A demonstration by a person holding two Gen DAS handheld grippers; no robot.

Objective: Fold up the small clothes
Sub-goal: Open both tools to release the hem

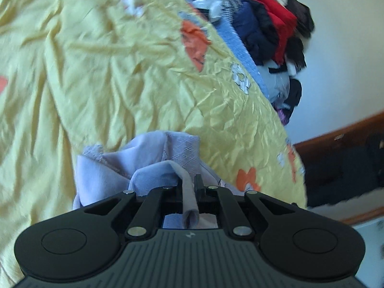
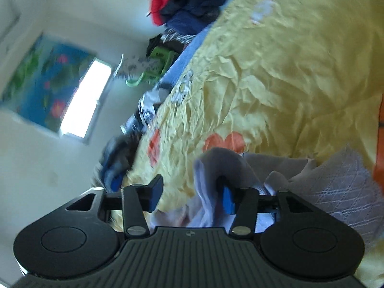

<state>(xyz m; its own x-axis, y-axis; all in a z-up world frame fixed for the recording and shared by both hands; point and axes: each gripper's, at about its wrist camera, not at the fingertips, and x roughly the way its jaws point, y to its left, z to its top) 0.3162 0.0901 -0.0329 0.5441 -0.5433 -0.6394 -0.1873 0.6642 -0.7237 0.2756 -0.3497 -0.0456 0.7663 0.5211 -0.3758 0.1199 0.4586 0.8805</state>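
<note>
A small pale lilac garment (image 1: 115, 168) with a lace trim lies bunched on the yellow bed sheet (image 1: 96, 72). My left gripper (image 1: 190, 187) is shut on a folded edge of the garment, with the fabric pinched between its jaws. In the right wrist view my right gripper (image 2: 192, 196) is open, its blue pads wide apart. The lilac garment (image 2: 216, 168) drapes over the right fingertip (image 2: 228, 199) and its lace part (image 2: 340, 192) spreads to the right. The left fingertip (image 2: 154, 192) is bare above the sheet (image 2: 288, 72).
A pile of dark, red and navy clothes (image 1: 271, 28) lies at the bed's far edge by the white wall, also seen in the right wrist view (image 2: 187, 2). A blue blanket edge (image 1: 240, 43) shows under the sheet. A window with a flowered curtain (image 2: 48, 84) is at left.
</note>
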